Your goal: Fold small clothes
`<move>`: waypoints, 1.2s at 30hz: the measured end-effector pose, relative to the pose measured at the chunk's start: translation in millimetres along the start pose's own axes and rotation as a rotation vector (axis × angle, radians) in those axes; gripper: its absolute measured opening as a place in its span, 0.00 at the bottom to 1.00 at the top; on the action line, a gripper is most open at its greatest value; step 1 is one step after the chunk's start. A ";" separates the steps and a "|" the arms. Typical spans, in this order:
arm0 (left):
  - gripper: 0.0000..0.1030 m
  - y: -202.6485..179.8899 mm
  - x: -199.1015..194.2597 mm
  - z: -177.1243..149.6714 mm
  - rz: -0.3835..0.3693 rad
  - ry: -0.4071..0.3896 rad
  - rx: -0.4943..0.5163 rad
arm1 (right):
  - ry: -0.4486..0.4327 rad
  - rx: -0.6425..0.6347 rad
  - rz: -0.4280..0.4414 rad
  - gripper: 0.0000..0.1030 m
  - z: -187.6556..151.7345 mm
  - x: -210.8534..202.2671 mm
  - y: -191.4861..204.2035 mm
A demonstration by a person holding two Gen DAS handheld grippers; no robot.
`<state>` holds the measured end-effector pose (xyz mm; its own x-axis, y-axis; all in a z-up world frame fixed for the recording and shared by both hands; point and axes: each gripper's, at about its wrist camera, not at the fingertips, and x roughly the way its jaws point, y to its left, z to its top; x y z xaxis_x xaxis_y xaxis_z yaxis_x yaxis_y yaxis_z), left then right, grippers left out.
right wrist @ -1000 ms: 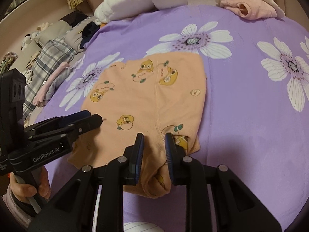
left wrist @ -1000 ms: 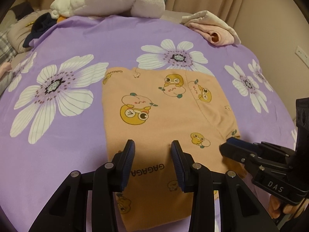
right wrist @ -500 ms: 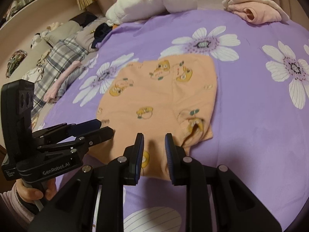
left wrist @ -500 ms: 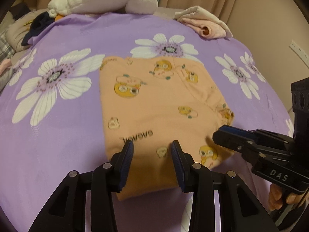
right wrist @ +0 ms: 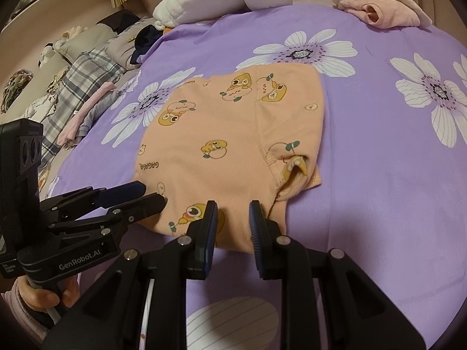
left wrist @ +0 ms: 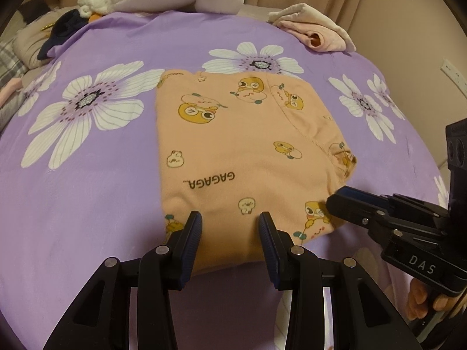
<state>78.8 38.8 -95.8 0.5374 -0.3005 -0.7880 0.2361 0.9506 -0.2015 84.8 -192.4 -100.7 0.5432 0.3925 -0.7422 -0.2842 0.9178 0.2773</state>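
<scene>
Shorts (left wrist: 245, 157), peach with duck prints, lie flat in the middle of both frames on the purple bedspread (left wrist: 87, 204), their near hem just ahead of both grippers. Left gripper (left wrist: 230, 227) and right gripper (right wrist: 233, 217) each hover with jaws parted and nothing between them, over the lower edge of the cloth. For a clean fold I would pinch the two near corners at the same height, taking both layers, then carry them evenly toward the far edge at the upper centre so that the sides line up.
</scene>
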 end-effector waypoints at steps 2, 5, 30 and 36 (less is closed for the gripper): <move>0.38 0.4 -2.8 -1.3 0.005 0.002 -0.003 | 0.000 0.002 0.003 0.23 -1.5 -3.3 0.1; 0.39 0.3 -8.1 -3.8 0.011 0.005 -0.008 | 0.000 0.005 0.005 0.24 -4.3 -9.1 0.8; 0.71 -1.6 -67.6 -14.6 0.138 -0.057 -0.056 | -0.100 0.053 -0.028 0.84 -11.3 -77.5 12.2; 0.93 -4.0 -86.2 -15.2 0.164 -0.117 -0.070 | -0.131 0.036 -0.037 0.99 -10.9 -94.8 16.2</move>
<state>19.2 62.1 -36.0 0.6549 -0.1444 -0.7418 0.0833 0.9894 -0.1190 20.1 -215.4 -32.5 0.6521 0.3609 -0.6667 -0.2350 0.9323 0.2749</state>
